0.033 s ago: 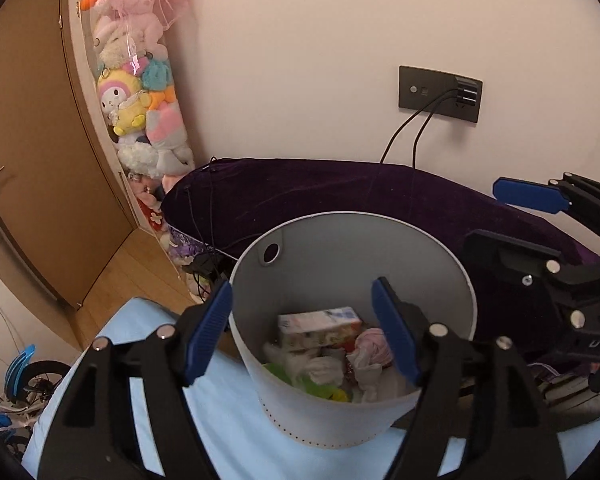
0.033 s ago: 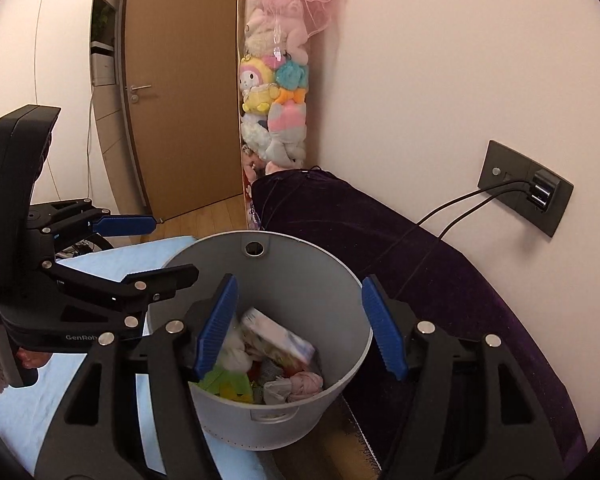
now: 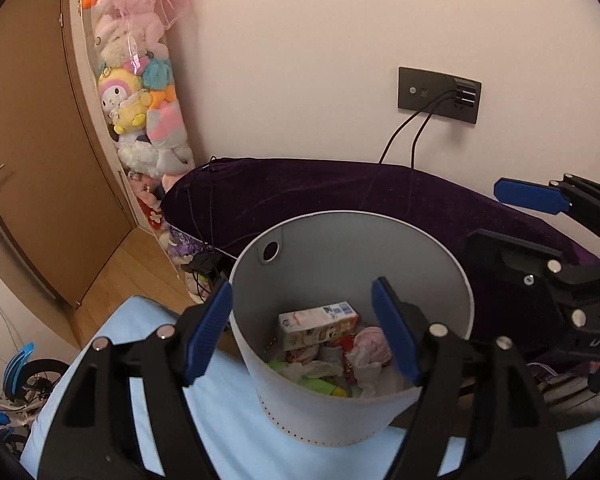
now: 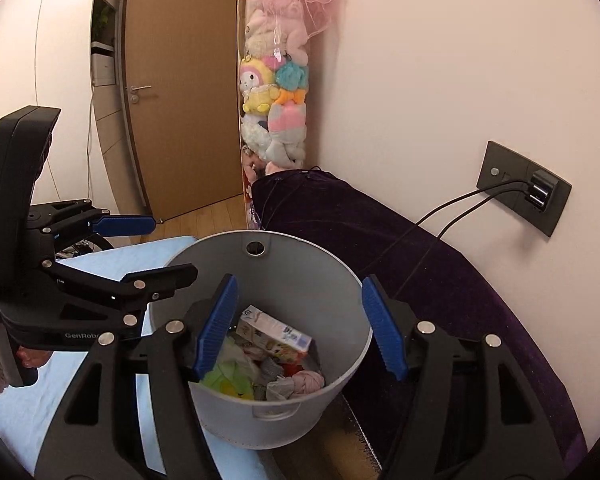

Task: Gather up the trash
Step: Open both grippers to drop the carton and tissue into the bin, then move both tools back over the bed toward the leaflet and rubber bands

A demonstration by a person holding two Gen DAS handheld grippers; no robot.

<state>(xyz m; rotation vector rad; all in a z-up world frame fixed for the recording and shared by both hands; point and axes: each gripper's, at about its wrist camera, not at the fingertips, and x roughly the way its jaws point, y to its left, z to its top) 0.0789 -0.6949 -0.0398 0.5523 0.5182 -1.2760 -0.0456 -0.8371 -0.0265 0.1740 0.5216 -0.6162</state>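
Observation:
A grey bin stands on a light blue sheet. It holds trash: a small drink carton, crumpled tissues, a pink wad and something green. My left gripper hovers over the bin's near-left side. Its jaws are opening, and nothing is between the blue pads. My right gripper hovers over the bin from the other side, jaws also opening and empty. Each gripper shows in the other's view: the right gripper and the left gripper.
A dark purple cushion lies behind the bin along the wall. Two cables run down from a black wall socket. A tall net of plush toys hangs beside a brown door. A small bicycle stands at the lower left.

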